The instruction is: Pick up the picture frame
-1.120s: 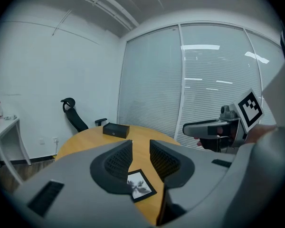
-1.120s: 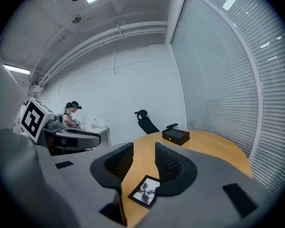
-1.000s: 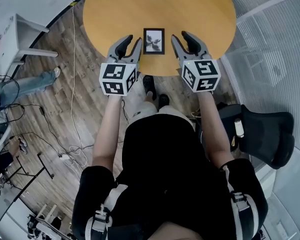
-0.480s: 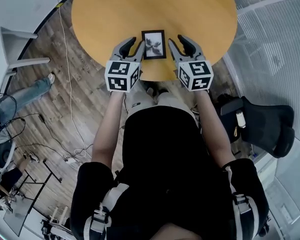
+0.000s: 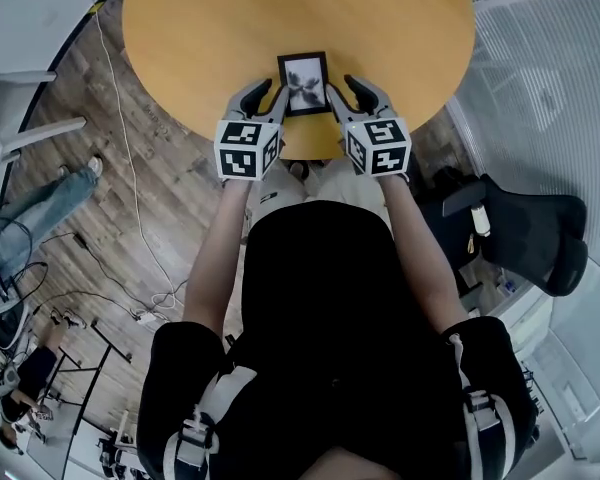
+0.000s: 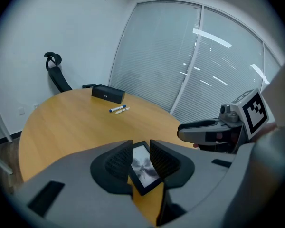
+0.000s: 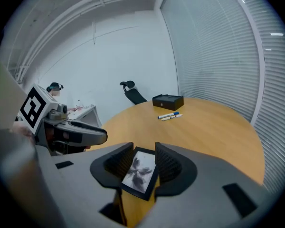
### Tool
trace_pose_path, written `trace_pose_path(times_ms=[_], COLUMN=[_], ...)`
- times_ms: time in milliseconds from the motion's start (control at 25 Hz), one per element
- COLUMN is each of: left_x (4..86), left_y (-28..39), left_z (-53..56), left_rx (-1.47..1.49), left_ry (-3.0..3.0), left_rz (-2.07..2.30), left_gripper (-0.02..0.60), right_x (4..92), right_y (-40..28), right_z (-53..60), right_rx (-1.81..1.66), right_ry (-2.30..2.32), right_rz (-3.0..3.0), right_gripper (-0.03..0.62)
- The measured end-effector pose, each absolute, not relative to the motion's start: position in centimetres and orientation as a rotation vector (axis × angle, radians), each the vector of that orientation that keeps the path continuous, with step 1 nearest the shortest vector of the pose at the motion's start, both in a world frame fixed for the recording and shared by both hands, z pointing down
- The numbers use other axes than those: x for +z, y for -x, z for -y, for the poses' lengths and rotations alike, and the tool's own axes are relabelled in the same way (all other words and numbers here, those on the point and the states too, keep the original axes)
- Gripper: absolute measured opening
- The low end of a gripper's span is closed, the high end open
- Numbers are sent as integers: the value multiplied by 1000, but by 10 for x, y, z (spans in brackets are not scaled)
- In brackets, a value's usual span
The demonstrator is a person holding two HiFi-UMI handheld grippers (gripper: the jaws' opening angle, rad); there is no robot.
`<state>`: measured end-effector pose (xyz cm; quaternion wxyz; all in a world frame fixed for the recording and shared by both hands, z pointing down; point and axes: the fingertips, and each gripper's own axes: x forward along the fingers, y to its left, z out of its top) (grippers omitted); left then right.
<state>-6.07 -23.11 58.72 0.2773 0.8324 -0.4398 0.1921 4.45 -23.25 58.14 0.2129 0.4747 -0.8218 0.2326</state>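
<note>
From my head view, the slim black rectangular picture frame [image 5: 303,83] with a grey, blurry print lies flat on the round, light-wood worktop [image 5: 200,28]. It is close to the edge nearest me.

My left gripper [image 5: 265,96], grey with a black-and-white marker cube at its back, sits just beside the frame's left lower corner. My right gripper [image 5: 347,92], of the same build, sits just beside the right lower corner. The frame is between the two.

In the left gripper view the jaws stand apart, and the near corner of the picture frame shows in the gap between them. It is flat on the wood and not pinched. The right gripper view shows the same thing: jaws apart, with the frame's corner in the opening and not squeezed. I cannot tell whether either jaw pad actually touches the frame's edge.

Farther across the worktop, a blue-capped marker and a white pen [image 7: 170,115] lie side by side. A flat black box [image 7: 167,101] is beyond them near the far rim.

To my right, off the worktop, a black office chair [image 5: 535,238] stands on the floor. To my left, a thin white cable [image 5: 130,178] trails over the wood-plank floor [image 5: 100,138].
</note>
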Motion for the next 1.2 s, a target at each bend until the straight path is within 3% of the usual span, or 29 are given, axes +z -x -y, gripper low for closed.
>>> trace_pose_path(times_ms=[1200], left_x=[732], left_y=[43], left_z=[225], left_rx=[620], left_ry=[-1882], left_rz=[1099], left_gripper=[130], right_x=[724], right_y=[-49], right_z=[236], right_rx=[933], right_ry=[-1216], right_rz=[2084], right_gripper=[169])
